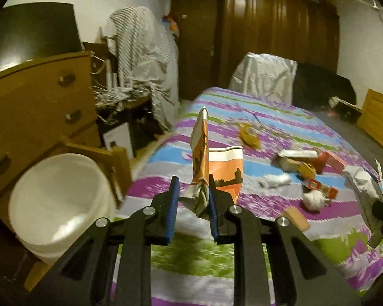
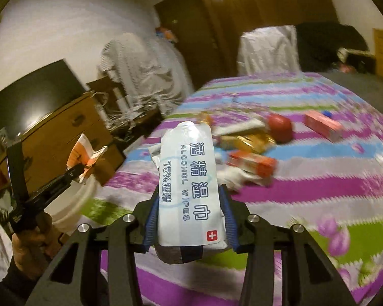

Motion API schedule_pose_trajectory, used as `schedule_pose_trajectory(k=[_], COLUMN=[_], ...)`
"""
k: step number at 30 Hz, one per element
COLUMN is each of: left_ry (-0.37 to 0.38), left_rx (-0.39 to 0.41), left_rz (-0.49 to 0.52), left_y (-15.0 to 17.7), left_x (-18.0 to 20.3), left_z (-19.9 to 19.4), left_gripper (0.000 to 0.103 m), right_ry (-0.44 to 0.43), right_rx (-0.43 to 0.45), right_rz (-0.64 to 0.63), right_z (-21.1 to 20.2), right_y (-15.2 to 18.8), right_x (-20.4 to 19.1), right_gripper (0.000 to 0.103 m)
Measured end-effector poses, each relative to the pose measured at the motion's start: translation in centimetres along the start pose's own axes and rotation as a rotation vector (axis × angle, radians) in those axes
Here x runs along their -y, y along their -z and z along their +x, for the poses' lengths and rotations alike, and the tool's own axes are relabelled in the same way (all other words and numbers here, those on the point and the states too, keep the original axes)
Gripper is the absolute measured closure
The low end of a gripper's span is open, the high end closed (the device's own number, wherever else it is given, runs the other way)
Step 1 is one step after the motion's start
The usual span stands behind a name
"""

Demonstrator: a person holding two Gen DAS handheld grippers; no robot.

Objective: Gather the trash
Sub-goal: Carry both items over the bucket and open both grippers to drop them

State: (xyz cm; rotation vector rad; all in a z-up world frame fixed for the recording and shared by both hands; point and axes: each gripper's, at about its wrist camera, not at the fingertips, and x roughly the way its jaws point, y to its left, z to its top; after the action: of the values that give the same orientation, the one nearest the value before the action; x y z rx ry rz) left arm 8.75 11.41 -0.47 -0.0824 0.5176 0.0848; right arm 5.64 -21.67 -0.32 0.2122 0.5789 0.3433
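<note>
A striped bedspread (image 1: 242, 260) covers the bed; a wooden dresser (image 1: 38, 102) stands left, a dark wardrobe (image 1: 268, 30) behind, striped cloth (image 1: 138, 51) draped nearby

An orange-and-white wrapper (image 1: 204, 158) stands upright beside the white bucket (image 1: 61, 199), alcohol wipes pack (image 2: 189, 188) over the bed.

Motion-blurred trash pile (image 2: 252, 148); wipes pack (image 2: 191, 191) base behind fingers (image 2: 229, 219).

Your left gripper (image 1: 192, 199) is above the bed's (image 1: 280, 117) left edge, the bucket (image 1: 56, 204) on the floor to its left, before the dresser (image 1: 38, 97). Your right gripper (image 2: 190, 219) is over the bed, scattered trash (image 2: 250, 150) lying ahead.
</note>
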Motion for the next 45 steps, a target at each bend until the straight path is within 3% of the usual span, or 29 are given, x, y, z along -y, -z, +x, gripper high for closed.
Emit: schedule_pose_trajectory(k=[12, 22, 31, 45], left_ry=[-0.234, -0.396, -0.439, -0.445], left_rx=[0.044, 0.032, -0.003, -0.047], left_rz=[-0.103, -0.142, -0.154, -0.15], left_y=[-2.3, -2.8, -2.3, -1.6], left_x=[-10.9, -18.5, -22.4, -24.5], left_z=[-2.3, -2.7, -2.2, -0.3], left_gripper=[0.083, 0.083, 0.083, 0.083], right_ry=[-0.184, -0.27, -0.276, -0.269], right_rx=[-0.086, -0.197, -0.276, -0.329], right_rz=[-0.176, -0.339, -0.394, -0.404], right_z=[9.4, 17.4, 22.3, 25.3], right_y=[-5.6, -7.0, -5.5, -3.5], right_x=[-14.8, -29.4, -35.9, -38.3], right_gripper=[0.058, 0.058, 0.058, 0.058])
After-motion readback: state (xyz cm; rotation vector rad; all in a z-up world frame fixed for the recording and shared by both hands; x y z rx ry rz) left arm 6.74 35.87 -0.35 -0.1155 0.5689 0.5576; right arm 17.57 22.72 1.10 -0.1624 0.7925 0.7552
